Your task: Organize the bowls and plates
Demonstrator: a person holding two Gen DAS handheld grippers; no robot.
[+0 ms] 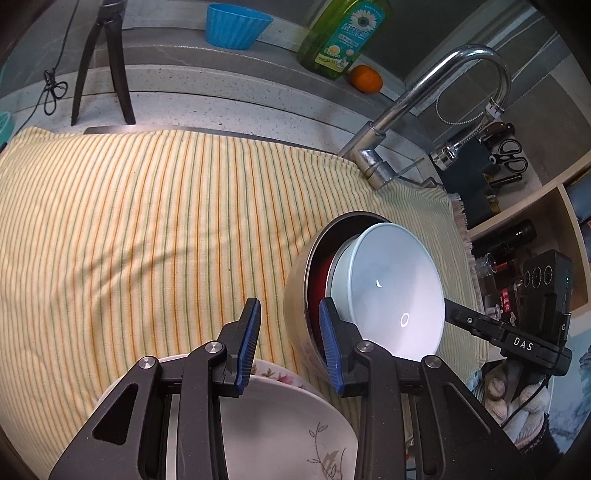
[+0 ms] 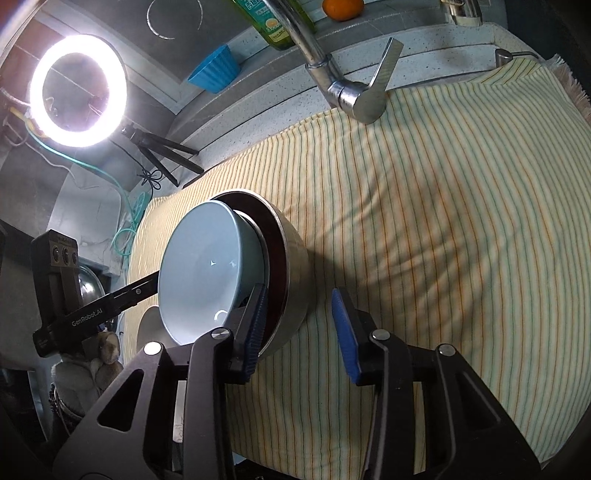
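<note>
Kitchen surface draped with a yellow striped cloth (image 1: 155, 229); landmark for all entries: the chrome faucet (image 1: 373, 155) at the cloth's far edge. Left of the faucet, on the back ledge: black tripod (image 1: 103, 62), blue fluted cup (image 1: 236, 26), green dish-soap bottle (image 1: 343, 37), orange fruit (image 1: 365, 78) nearest the faucet. Nearer the camera than the faucet, on the cloth: a nested stack, the pale blue bowl (image 1: 391, 291) sitting inside a metal bowl with dark red lining (image 1: 299, 306), the stack tipped so that the openings face sideways. Left gripper (image 1: 290, 343): fingers wide, holding nothing, one blue pad beside the stack's rim; contact cannot be confirmed. Beneath it, a white floral-pattern bowl (image 1: 280, 424), further from the faucet than the stack. Right gripper (image 2: 301, 332): fingers wide and empty, straddling the metal bowl's wall, one pad at the rim. Handling, as judged: blue bowl likely glazed ceramic, rigid, slick, chip-prone; metal bowl stiff, lighter, liable to slide on the soft cloth. Best hold is across a rim wall, one finger inside and one outside. Nested pieces may shift or clink when lifted; steady the outer bowl while drawing out the inner.
</note>
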